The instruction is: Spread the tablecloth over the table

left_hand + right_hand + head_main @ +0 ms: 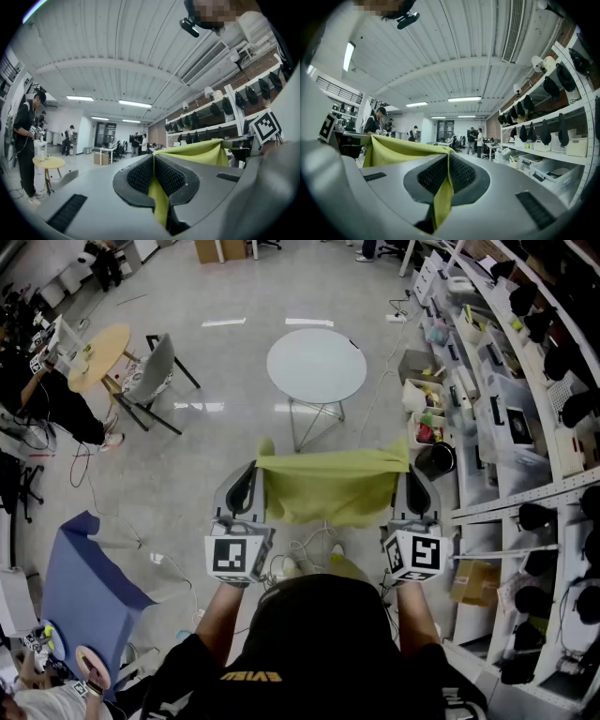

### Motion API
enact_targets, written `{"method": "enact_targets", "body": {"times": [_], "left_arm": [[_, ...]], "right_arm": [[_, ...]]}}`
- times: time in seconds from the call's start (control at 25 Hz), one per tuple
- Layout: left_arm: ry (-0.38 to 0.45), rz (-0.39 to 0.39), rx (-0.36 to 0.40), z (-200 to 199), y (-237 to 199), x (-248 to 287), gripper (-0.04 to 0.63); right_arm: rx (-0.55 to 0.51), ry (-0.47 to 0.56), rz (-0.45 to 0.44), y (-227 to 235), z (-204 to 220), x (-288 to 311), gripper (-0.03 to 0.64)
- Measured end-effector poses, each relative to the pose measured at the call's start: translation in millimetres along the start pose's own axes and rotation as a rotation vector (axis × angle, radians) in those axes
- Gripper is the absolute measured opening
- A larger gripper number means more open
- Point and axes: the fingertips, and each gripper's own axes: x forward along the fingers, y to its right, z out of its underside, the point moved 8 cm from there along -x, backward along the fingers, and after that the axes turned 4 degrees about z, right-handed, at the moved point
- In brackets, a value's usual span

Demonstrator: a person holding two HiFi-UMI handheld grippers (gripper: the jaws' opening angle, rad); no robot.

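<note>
Holding a yellow-green tablecloth (328, 486) stretched between two hand-held grippers, a person stands on the grey floor of an open workshop, forearms reaching forward at the bottom of the head view. The left gripper (253, 474) is clenched on the cloth's upper left corner; in its own view the ribbed pads (139, 175) meet with a strip of fabric pinched between them and trailing below. The right gripper (411, 476) is likewise clamped on the upper right corner, a fold of cloth trapped between its closed pads (461, 175). Both grippers point level, and the cloth spans the gap between them and drapes down in mid-air. Beyond it, apart from the cloth, stands a round white table (316, 364) on thin metal legs. To the left sits a blue padded shape (84, 587) and, farther off, a grey chair (155, 371) beside a small round wooden table (98, 352). Along the right runs a long shelving rack (506, 390) loaded with bins and dark objects. At the far end of the room, seen from the gripper views, several people (474, 140) stand near desks under strip lights.
</note>
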Motion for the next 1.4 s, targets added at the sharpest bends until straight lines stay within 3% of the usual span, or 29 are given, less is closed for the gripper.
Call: {"method": "enact_targets", "body": {"times": [0.28,0.68,1.0,1.4], "left_arm": [[-0.023,0.022,0.028,5.7,-10.3,-35.0,0.021],[-0.06,0.068,0.05,15.7,-24.9,-49.3,0.022],[-0.057,0.04,0.047,11.7,-4.1,-26.5,0.022],[-0.104,-0.065,0.033,14.2,28.0,17.7,0.023]], "right_arm": [[0.049,-0.034,-0.004,-27.5,17.0,-26.4,0.009],[0.01,-0.09,0.029,-48.8,24.1,-42.6,0.009],[0.022,-0.079,-0.003,-19.8,30.7,-33.8,0.011],[0.025,-0.047,-0.103,33.8,39.9,-1.4,0.011]]}}
